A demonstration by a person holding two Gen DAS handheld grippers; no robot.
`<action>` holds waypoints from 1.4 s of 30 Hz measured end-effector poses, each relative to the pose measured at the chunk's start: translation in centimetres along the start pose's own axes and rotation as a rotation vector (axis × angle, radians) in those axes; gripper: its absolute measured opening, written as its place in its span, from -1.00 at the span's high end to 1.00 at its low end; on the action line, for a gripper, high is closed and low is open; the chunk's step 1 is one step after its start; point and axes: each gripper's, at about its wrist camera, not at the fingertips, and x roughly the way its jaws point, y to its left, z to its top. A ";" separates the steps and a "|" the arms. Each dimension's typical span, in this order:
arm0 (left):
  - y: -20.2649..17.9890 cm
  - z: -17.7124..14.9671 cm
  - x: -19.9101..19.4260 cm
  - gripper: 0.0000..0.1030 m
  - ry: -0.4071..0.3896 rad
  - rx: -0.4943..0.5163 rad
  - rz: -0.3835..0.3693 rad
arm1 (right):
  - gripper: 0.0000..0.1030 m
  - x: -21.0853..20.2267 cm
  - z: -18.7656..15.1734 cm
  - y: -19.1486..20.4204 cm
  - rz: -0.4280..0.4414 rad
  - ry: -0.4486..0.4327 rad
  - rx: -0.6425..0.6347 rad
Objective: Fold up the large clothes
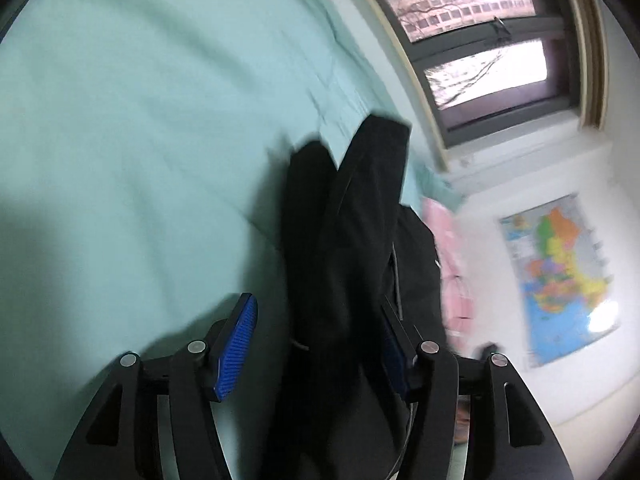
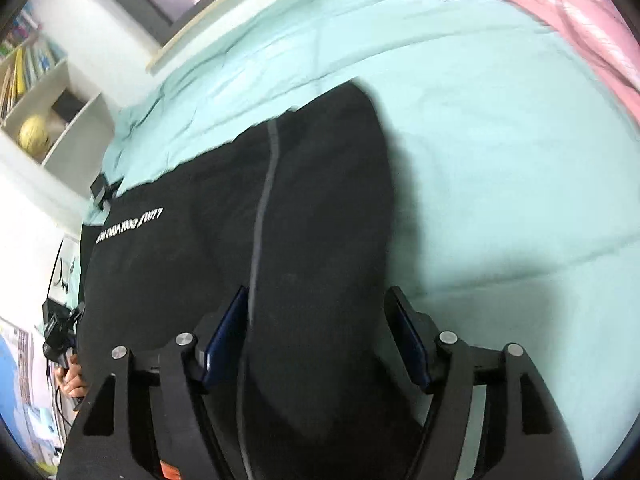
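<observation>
In the left wrist view the black garment (image 1: 352,264) runs long and narrow straight away from the left gripper (image 1: 320,344), its far end pointing toward the window (image 1: 492,52); it passes between the jaws, which stand wide, the left blue pad (image 1: 236,352) clear of the cloth, the right pad mostly hidden behind it; I cannot tell if the cloth is pinched. In the right wrist view the same garment (image 2: 312,240) lies on the green bed sheet (image 2: 500,168), a grey stripe (image 2: 262,216) running away from the right gripper (image 2: 316,332); its jaws are wide with cloth between them. White letters (image 2: 130,226) sit to the left; farther off are a pink blanket (image 2: 580,28), a white shelf (image 2: 60,120) and a wall map (image 1: 560,276).
</observation>
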 end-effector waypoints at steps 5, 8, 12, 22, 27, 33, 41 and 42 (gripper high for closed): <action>-12.6 -1.2 -5.8 -0.16 -0.150 0.392 0.204 | -0.45 -6.3 0.0 4.0 -0.161 -0.139 -0.153; -17.6 -2.3 -3.5 -0.24 -0.132 0.484 0.295 | -0.45 -6.6 -0.4 9.1 -0.136 -0.150 -0.272; -17.8 -3.4 2.2 -0.24 -0.027 0.492 0.403 | -0.45 -2.7 -2.2 13.7 -0.148 -0.066 -0.355; -16.4 -4.6 9.1 -0.27 0.068 0.481 0.591 | -0.48 7.3 -5.2 14.4 -0.241 0.069 -0.281; -20.9 -6.5 4.4 -0.24 -0.068 0.598 0.587 | -0.48 2.6 -5.9 16.0 -0.299 -0.031 -0.315; -28.1 -8.5 -1.7 -0.32 -0.285 0.716 0.581 | -0.48 -4.8 -6.1 20.7 -0.320 -0.215 -0.382; -31.0 -10.5 -4.3 -0.54 -0.341 0.727 0.604 | -0.55 -9.2 -6.9 24.4 -0.286 -0.326 -0.367; -31.1 -10.7 -4.2 -0.54 -0.340 0.736 0.616 | -0.55 -9.3 -7.3 24.7 -0.290 -0.327 -0.369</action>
